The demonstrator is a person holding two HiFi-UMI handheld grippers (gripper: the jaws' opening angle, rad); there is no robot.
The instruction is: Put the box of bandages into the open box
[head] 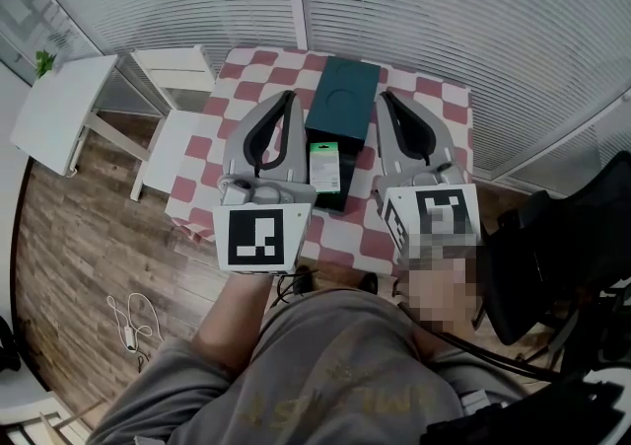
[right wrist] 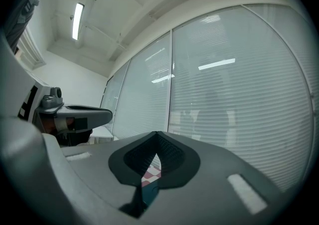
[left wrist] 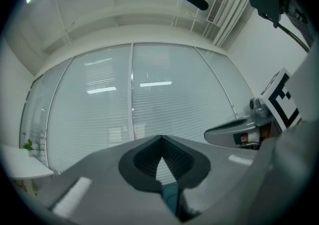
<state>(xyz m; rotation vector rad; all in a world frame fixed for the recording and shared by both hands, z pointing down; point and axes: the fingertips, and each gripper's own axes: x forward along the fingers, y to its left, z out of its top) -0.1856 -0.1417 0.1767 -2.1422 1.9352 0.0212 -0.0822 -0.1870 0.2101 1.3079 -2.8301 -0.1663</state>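
**Jaws**
- Left gripper (left wrist: 160, 138): jaws closed tip to tip, with nothing between them. A sliver of teal shows through the gap below the tips.
- Right gripper (right wrist: 157, 134): jaws likewise pressed together and empty. A bit of red-and-white check shows through the gap.
- In the head view, both grippers hang above the table at mid-frame, the left gripper (head: 289, 98) and the right gripper (head: 385, 98) on either side of the dark box. Neither touches it, as far as can be told.

**Task items**
- Box of bandages (head: 324, 165): green and white, lying flat at frame centre inside the open box (head: 331, 204), a dark tray.
- Teal lid (head: 343, 98): directly above the tray in the frame. Whether it is hinged to the tray or only lying against it cannot be told.

**Surroundings**
- Checkered table (head: 439, 103), red and white, carrying the above.
- White side table (head: 59, 108), upper left.
- White chair (head: 173, 142), beside the checkered table's left edge.
- Black office chair (head: 552, 256), right edge.
- White cable (head: 133, 320) on the wooden floor, lower left.

**Progress**
- Judged complete or nearly so: the bandages sit in the tray and both grippers are free of them.
- Nothing visibly remains except perhaps withdrawing the grippers.
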